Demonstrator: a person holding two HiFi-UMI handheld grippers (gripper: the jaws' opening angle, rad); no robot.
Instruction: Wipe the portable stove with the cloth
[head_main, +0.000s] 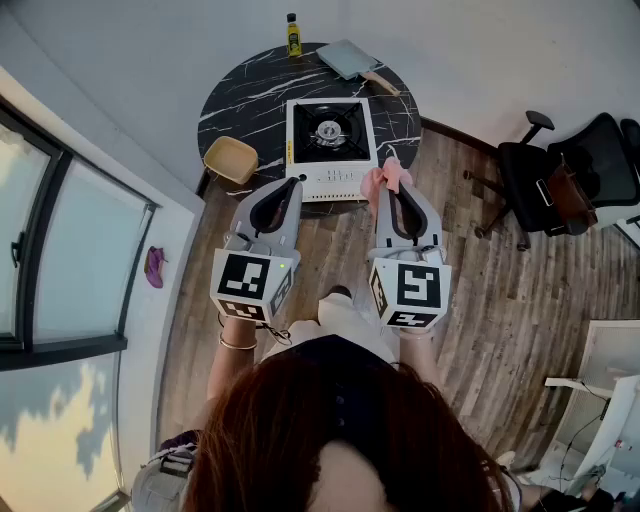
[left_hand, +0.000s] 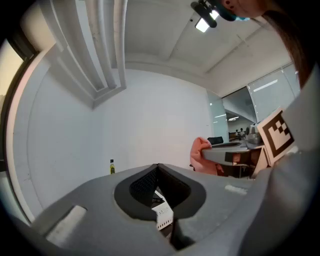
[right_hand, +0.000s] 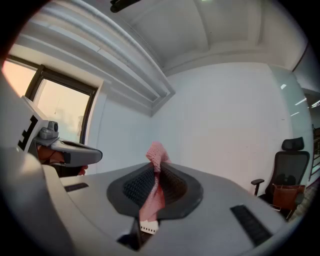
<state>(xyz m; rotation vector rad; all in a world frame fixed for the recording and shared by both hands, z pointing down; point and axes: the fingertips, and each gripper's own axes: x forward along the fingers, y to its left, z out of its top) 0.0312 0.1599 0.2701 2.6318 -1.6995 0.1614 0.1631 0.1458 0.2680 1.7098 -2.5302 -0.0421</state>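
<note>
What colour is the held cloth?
The cloth is pink; right gripper view shows it best.

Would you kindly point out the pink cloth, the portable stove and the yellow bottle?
pink cloth (right_hand: 151, 197): right gripper view, the strip pinched between the jaws.
portable stove (head_main: 330, 133): head view, its central burner.
yellow bottle (head_main: 294, 38): head view, its body.
</note>
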